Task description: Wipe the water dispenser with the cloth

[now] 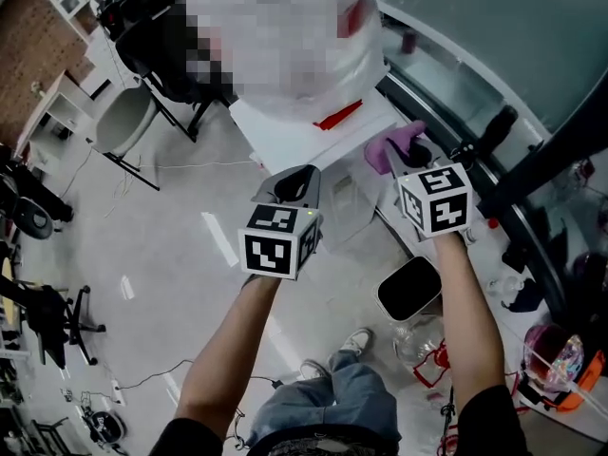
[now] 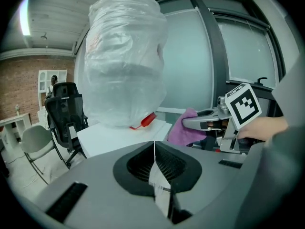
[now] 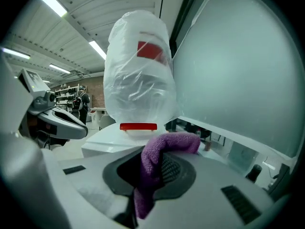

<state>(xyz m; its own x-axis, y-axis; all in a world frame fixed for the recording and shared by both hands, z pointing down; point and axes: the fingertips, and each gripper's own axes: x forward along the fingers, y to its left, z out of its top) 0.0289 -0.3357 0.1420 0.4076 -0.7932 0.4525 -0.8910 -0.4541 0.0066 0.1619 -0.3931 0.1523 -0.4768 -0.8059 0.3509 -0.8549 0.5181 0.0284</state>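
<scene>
The right gripper (image 3: 151,173) clenched a purple fleecy cloth (image 3: 164,144) near the white, plastic-shrouded water dispenser (image 3: 136,94); the left gripper (image 2: 153,163) was closed on nothing. Wiping apparently awaited pressing cloth to its top.

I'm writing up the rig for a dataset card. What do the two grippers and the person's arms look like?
The left gripper and right gripper have smooth grey shells with black ribbed pads. Each carries a white cube with black square markers. The person wears short black sleeves; no cables show.
</scene>
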